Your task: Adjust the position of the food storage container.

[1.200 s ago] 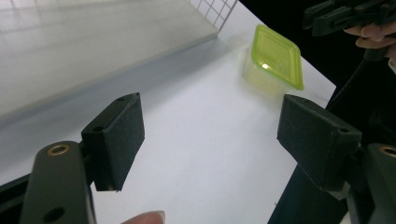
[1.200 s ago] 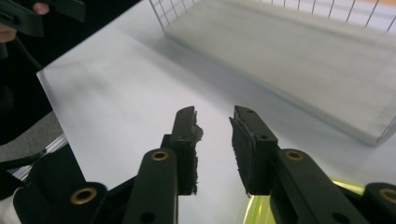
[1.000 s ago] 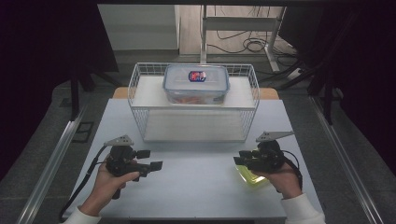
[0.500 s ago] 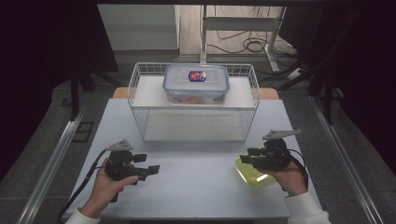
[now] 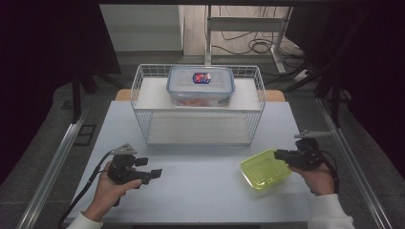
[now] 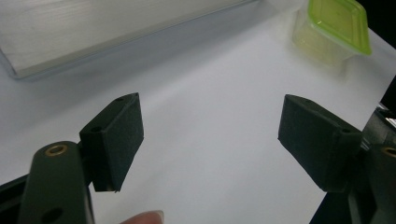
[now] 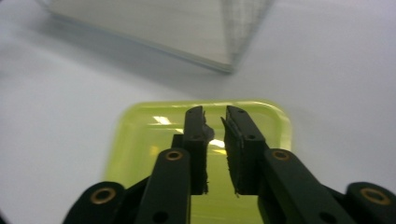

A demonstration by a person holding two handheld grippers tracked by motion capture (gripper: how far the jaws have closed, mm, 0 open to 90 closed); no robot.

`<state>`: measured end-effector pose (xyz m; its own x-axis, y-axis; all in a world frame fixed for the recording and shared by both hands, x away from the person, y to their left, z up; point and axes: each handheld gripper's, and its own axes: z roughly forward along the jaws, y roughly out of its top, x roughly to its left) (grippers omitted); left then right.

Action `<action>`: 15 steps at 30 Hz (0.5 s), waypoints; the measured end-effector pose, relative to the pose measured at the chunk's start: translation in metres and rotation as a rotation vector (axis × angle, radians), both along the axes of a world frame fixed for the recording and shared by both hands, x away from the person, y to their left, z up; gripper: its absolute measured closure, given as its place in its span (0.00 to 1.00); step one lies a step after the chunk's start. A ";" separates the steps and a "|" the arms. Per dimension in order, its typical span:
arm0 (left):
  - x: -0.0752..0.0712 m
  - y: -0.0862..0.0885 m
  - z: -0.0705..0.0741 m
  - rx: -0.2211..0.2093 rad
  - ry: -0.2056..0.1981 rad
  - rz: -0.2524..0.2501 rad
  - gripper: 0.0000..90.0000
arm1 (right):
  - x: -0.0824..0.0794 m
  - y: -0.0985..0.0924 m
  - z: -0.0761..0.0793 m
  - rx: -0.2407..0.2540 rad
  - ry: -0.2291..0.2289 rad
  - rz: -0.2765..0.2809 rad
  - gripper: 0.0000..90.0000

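Since the earlier frames, the right gripper [image 5: 282, 154] is seen shifted toward the table's right edge, with the yellow-green container [image 5: 265, 169] left lying just to its left; before, that container was partly covered by the hand. Its jaws have just been closing. In the right gripper view they are seen nearly pressed together, a narrow gap left, nothing clamped between them, and the container [image 7: 140, 140] lies beneath and behind them. From the high view, contact between tips and container rim cannot be told.

The left gripper [image 5: 152, 174] is held low over the near-left of the white table [image 5: 200, 191], little changed. Its jaws are spread wide, nothing between them; this is plain in the left gripper view [image 6: 210, 140], where bare tabletop is seen in the gap and a fingertip [image 6: 142, 218] is caught at the bottom edge. The container [image 6: 334, 28] is picked up far off at top right there, seen from the side, so its shallow clear wall under the green rim is shown, which the high view does not give.

The wire basket [image 5: 143, 95] at the table's far side, with a clear lidded box [image 5: 200, 86] on top, is given whole in the high view.
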<state>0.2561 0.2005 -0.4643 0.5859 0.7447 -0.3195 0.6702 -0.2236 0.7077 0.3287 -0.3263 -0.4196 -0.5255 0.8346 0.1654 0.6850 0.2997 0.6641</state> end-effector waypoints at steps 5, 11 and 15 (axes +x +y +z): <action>0.001 -0.002 -0.002 0.012 0.009 -0.009 0.25 | 0.008 -0.024 -0.007 -0.043 0.008 -0.079 0.98; 0.002 -0.003 -0.004 0.023 0.015 -0.013 0.25 | 0.017 -0.038 -0.018 -0.085 0.037 -0.113 0.99; 0.002 -0.003 -0.004 0.024 0.017 -0.013 0.25 | 0.020 -0.039 -0.023 -0.125 0.047 -0.116 0.99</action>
<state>0.2579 0.1971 -0.4686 0.5906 0.7444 -0.3116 0.6789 -0.2496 0.6905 0.3488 -0.3656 -0.4426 -0.4182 0.9050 0.0783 0.7494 0.2951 0.5928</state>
